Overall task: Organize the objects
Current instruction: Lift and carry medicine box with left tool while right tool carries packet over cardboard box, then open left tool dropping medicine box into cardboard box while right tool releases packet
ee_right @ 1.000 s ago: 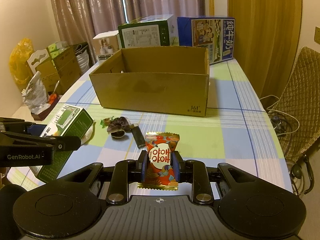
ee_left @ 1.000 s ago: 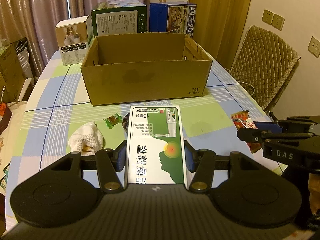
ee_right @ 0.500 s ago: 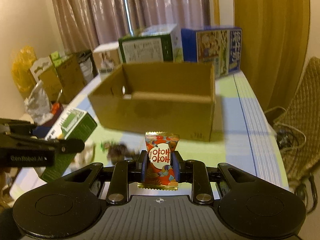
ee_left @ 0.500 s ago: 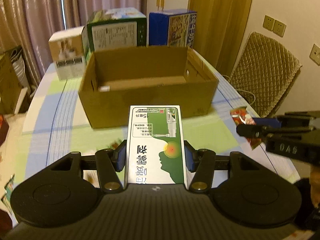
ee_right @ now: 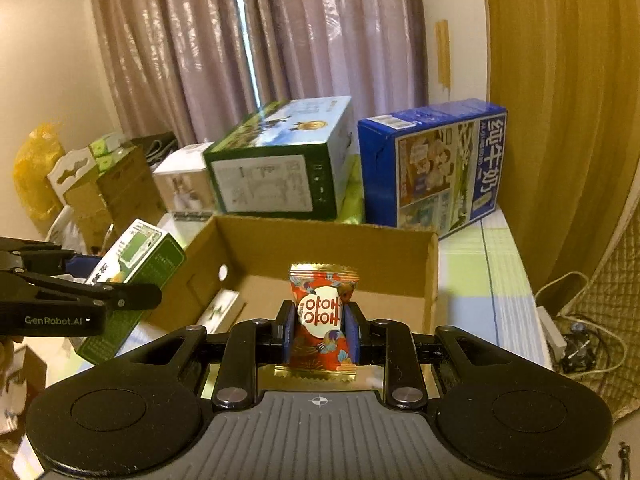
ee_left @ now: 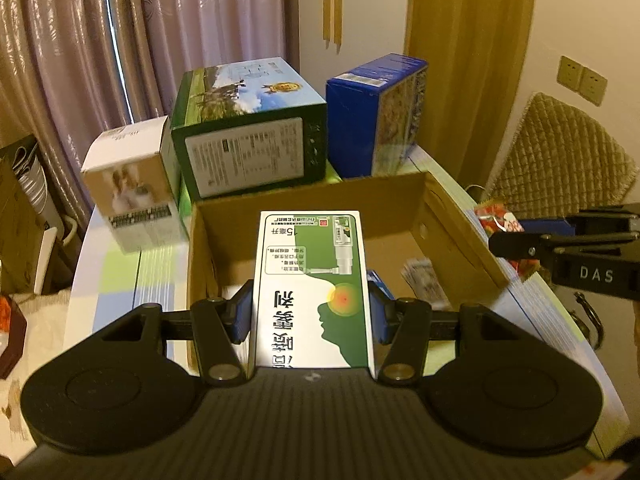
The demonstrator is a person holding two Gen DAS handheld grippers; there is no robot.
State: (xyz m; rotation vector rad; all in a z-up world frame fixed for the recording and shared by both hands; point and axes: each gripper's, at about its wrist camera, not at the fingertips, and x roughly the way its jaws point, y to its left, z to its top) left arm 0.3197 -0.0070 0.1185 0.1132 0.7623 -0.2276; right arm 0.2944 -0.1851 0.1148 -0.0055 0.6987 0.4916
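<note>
We held the green-and-white medicine carton (ee_left: 312,288) clamped in the left tongs (ee_left: 311,316) above the open cardboard box (ee_left: 460,236), the red snack packet (ee_right: 322,316) pinched in the right tongs (ee_right: 320,326) over its near side. Best lowered well inside before release. The box already held small packets (ee_left: 422,280).

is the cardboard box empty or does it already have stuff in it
Not empty. The open cardboard box already holds a few small packets on its floor; a white one lies by the left wall. What they are is too blurred to tell.
</note>
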